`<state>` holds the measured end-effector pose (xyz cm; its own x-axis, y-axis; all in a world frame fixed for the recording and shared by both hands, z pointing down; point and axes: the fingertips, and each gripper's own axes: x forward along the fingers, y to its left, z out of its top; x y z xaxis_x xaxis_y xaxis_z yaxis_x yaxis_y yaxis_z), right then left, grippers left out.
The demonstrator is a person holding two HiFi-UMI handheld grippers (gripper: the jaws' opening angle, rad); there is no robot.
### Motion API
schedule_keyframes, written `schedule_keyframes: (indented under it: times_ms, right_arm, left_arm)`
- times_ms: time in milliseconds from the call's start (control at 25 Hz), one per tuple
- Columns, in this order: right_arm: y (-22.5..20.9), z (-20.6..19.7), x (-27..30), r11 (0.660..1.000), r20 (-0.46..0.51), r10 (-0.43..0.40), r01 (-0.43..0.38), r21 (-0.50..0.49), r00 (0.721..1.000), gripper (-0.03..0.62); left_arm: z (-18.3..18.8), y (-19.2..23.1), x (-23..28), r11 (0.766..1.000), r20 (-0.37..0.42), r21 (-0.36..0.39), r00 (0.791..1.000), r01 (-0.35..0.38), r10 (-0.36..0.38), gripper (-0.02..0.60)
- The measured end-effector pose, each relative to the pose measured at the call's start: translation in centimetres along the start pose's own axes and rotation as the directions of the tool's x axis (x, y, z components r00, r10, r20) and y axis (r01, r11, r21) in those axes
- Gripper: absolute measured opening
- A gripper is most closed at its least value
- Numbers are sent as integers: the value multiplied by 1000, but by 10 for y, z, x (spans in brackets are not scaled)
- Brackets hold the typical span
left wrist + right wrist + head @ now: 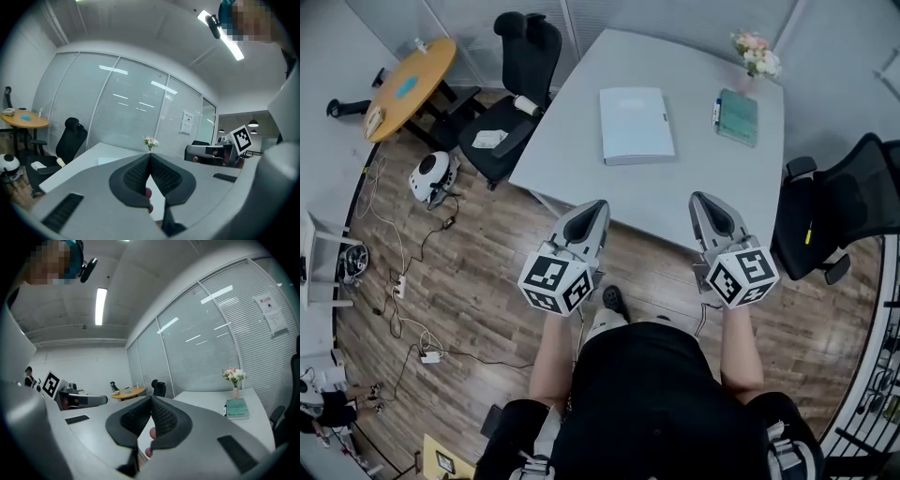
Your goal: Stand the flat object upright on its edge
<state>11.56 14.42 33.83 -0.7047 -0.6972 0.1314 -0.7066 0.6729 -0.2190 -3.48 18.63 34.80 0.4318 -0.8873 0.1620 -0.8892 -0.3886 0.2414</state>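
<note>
A pale blue flat folder (635,124) lies flat on the grey table (675,202), near its middle. A green book (738,117) lies flat at the far right, also seen in the right gripper view as the green book (236,408). My left gripper (599,207) and right gripper (697,199) hover side by side at the table's near edge, well short of both items. Both are shut with nothing between the jaws. In the left gripper view the left gripper (150,155) points across the table toward a flower vase (150,143); the right gripper (151,398) points the same way.
A small vase of flowers (757,54) stands at the table's far right corner. Black office chairs stand at the left (514,89) and right (839,211) of the table. A round wooden table (411,84) sits far left. Cables (403,281) trail over the wood floor.
</note>
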Motion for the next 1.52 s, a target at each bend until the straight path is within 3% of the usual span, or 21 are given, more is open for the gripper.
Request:
schedule_keyframes:
  times_ms: [600,1080,1520]
  right_arm:
    - [30,-6,65,995,-27,-95,95,-7,995,17]
    - [-9,-21,96,993,-51,-117,118,28,992,17]
    - [-51,8,158,997,-22,-70,70,29,997,17]
  left_arm:
    - [10,80,8,997,-28,-4,997,74,-74,21]
    - [-7,103,57,997,-62,-27,995,77,-78,21]
    - [28,134,109,999,-57,14,998,37,-36,21]
